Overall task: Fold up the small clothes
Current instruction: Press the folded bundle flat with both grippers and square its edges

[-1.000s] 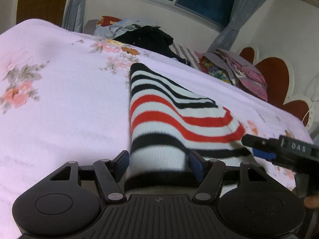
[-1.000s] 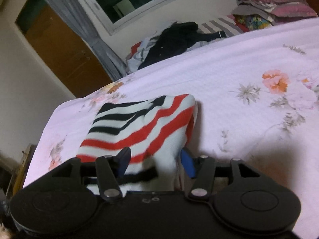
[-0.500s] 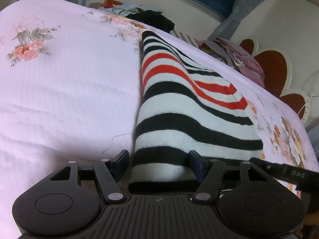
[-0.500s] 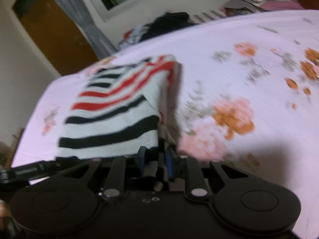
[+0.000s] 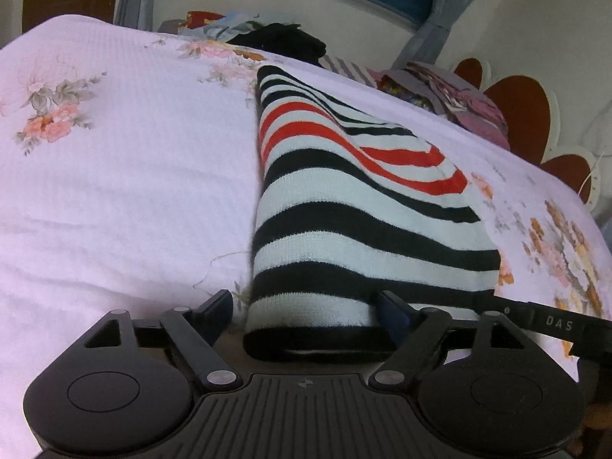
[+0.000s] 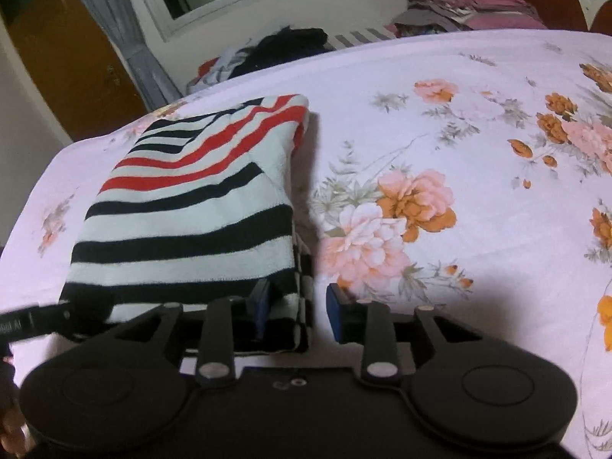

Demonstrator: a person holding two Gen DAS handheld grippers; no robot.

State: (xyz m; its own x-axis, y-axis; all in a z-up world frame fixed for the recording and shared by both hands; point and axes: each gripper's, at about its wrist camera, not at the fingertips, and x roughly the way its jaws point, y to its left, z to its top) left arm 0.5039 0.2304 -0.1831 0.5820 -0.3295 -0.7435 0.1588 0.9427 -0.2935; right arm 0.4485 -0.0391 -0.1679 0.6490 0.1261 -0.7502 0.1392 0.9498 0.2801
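Two views logged. Left wrist: we see the left gripper [image 5: 304, 311] with jaws opening, straddling the near hem of the folded striped sweater [image 5: 344, 206]; the left pad stands clear, and we cannot tell if the right pad touches. Bare floral bedsheet [image 5: 122, 191] lies open left of the sweater's straight left edge. Right wrist: the right gripper [image 6: 296, 311] has jaws opening around the sweater's [image 6: 199, 206] near right corner, right pad clear. Wide open bedsheet [image 6: 478, 206] to its right.
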